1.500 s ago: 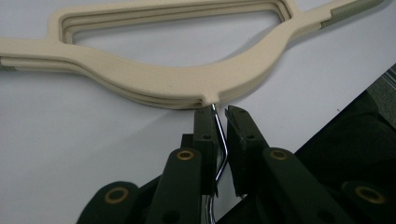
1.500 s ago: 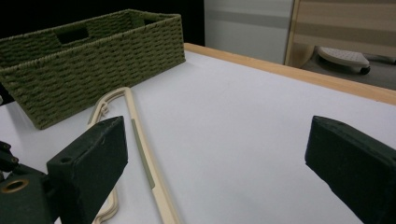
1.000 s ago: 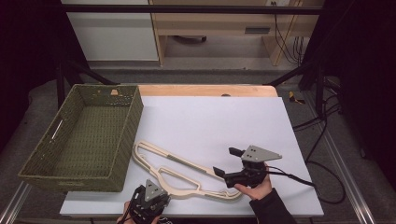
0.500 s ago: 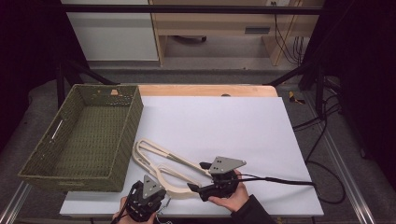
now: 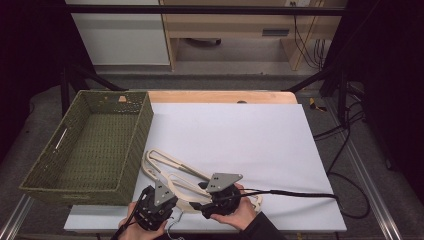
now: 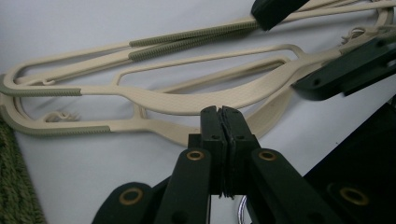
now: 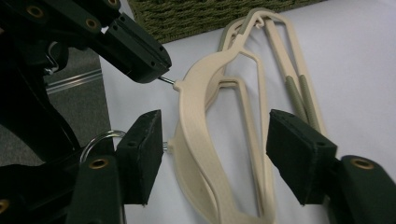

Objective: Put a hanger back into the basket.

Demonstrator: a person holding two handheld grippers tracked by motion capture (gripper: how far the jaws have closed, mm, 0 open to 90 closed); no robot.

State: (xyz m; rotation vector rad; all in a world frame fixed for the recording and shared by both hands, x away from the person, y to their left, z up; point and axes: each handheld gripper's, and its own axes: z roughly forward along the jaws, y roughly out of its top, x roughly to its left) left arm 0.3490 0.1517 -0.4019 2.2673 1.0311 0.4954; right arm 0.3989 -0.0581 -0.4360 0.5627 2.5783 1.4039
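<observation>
Two cream plastic hangers (image 5: 172, 170) with green ribbed strips lie stacked on the white table, at its near edge and right of the basket. My left gripper (image 5: 170, 199) is shut on the thin metal hook of the top hanger, at its neck (image 7: 180, 84). In the left gripper view its jaws (image 6: 222, 114) are pressed together in front of the hangers (image 6: 177, 100). My right gripper (image 5: 198, 196) comes in from the right. Its jaws (image 7: 215, 126) have just been closing and stand on either side of both hanger necks without pressing on them.
An empty green woven basket (image 5: 142, 145) stands at the table's left, close to the hangers' far ends. The lower hanger's wire hook (image 7: 100, 137) curls beside my right gripper's left pad. The right gripper's cable (image 5: 300, 195) trails off to the right.
The right gripper has travelled left along the near edge to the hanger necks, and its jaws have narrowed around them. The left gripper has risen slightly, still shut on the hook.
</observation>
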